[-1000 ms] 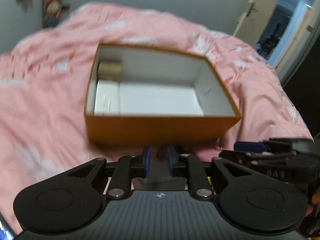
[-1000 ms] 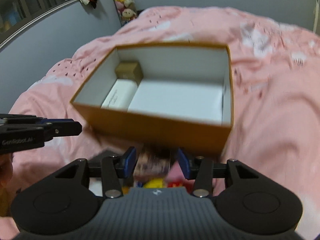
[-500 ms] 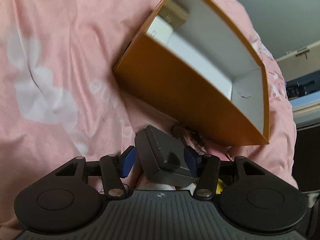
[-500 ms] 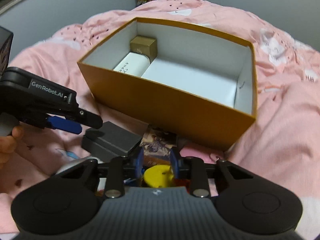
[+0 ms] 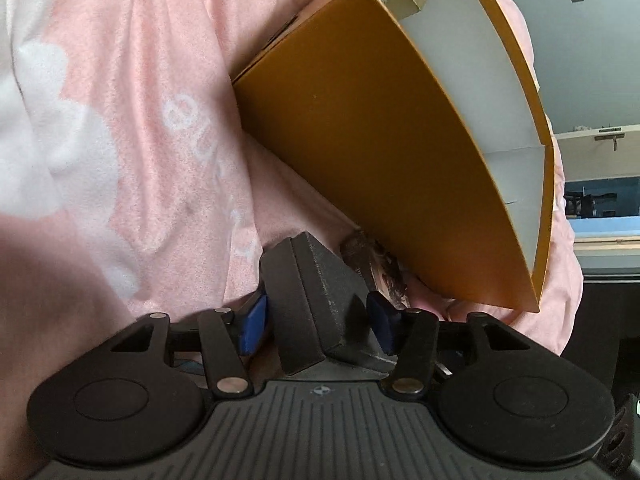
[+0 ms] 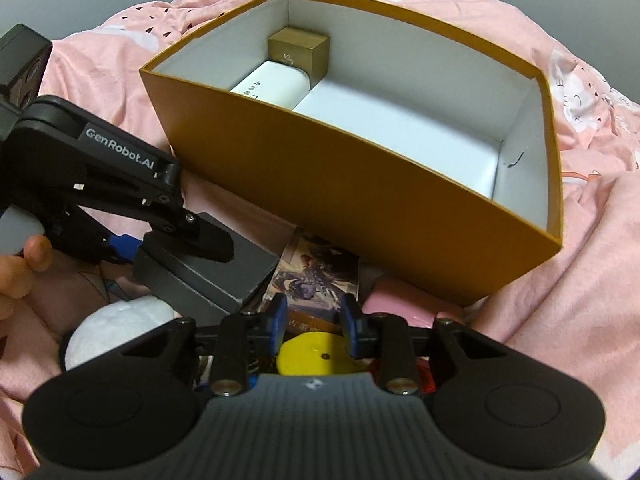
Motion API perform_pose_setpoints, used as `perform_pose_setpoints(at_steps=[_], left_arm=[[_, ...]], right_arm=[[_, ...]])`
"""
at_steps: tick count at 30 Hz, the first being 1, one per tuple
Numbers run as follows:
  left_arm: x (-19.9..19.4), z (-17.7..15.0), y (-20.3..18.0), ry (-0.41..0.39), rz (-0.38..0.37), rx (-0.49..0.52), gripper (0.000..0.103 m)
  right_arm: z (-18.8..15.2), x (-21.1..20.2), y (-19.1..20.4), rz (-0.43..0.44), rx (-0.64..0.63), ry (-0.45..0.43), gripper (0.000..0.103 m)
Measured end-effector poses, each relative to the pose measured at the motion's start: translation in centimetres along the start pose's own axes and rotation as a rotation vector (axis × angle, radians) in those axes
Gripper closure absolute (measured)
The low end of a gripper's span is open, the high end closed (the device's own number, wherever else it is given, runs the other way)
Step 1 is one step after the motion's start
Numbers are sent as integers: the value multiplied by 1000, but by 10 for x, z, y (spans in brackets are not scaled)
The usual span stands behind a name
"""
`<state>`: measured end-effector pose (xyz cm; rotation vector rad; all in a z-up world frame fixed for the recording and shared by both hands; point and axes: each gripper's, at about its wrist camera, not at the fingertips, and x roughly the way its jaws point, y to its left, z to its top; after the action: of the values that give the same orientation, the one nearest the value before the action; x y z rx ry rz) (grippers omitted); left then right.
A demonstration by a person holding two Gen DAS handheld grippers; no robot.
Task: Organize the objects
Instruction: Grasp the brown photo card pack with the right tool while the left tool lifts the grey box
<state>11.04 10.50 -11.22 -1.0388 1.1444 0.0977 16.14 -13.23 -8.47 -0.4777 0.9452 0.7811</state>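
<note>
An open orange cardboard box sits on the pink bedspread. In its far left corner are a small gold box and a white box. The left wrist view shows the orange box tilted, very close. My left gripper is closing on a dark grey box, with a blue pad against each side. The right wrist view shows that gripper astride the grey box. My right gripper is shut, with a yellow round piece between its fingers, above a printed picture card.
A white fluffy ball lies beside the grey box. Pink and red items lie by the orange box's near wall. A person's hand holds the left gripper. A doorway shows beyond the bed.
The left gripper dropped, rolled, opened wide and came down around the grey box. The right gripper sank toward the pile in front of the orange box and narrowed over the yellow piece.
</note>
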Motion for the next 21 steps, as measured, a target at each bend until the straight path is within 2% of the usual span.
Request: perform_pose_setpoints(at_steps=[2,4,8,11,15,18,21], left_arm=[[-7,-3,-4,-28,-1,22,52],[-19,-8,-13,-77,7,86,55],[-45,-22,-45,-218,114,314,60],[-56,-30,-56,-301,198,416,61],[-60,-27,-55,-331,250,450,61],[-52,-23,-52,-316,252,442,61],[-48,-23,-45,-305,250,443,61]], right_arm=[[3,0,2,-2,-20,6,72],[7,-1,5,-14,-57,10,72],[18,0,13,-15,-122,31,68],[27,9,23,-23,-182,74,64],[36,24,33,-46,-237,133,61],[40,38,38,-59,-271,176,52],[44,52,42,-87,-295,211,52]])
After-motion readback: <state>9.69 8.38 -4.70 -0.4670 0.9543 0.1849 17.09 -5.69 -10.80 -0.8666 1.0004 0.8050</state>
